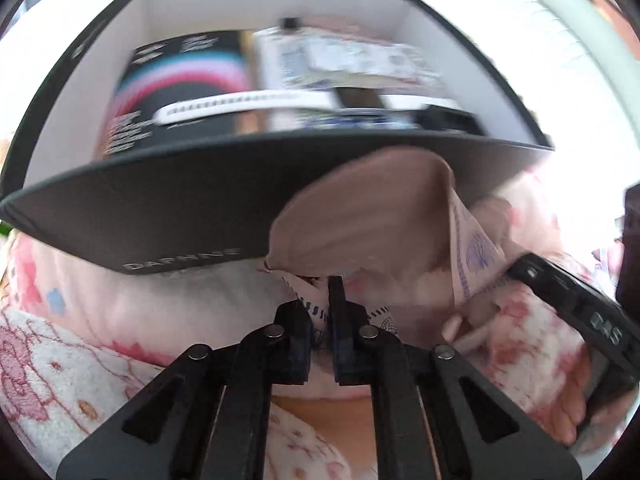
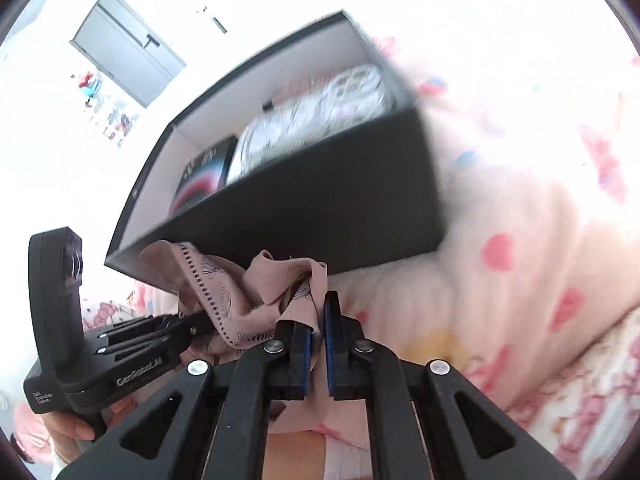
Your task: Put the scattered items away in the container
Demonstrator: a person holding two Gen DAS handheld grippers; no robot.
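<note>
A dusty-pink cloth (image 1: 360,220) with purple print hangs between both grippers, just in front of the near wall of a black box (image 1: 172,208) with a white inside. My left gripper (image 1: 322,312) is shut on one edge of the cloth. My right gripper (image 2: 318,320) is shut on another part of the same cloth (image 2: 276,280). The box (image 2: 320,196) holds a black packet with pink and blue arcs (image 1: 176,92), white packets (image 1: 352,60) and a white strip (image 1: 240,106). The left gripper also shows in the right wrist view (image 2: 200,326), at the left.
The box sits on a pink and white floral bedspread (image 1: 60,380) that also fills the right of the right wrist view (image 2: 540,200). The right gripper's body (image 1: 580,320) is at the right edge. A white wall with a grey door (image 2: 128,48) is behind.
</note>
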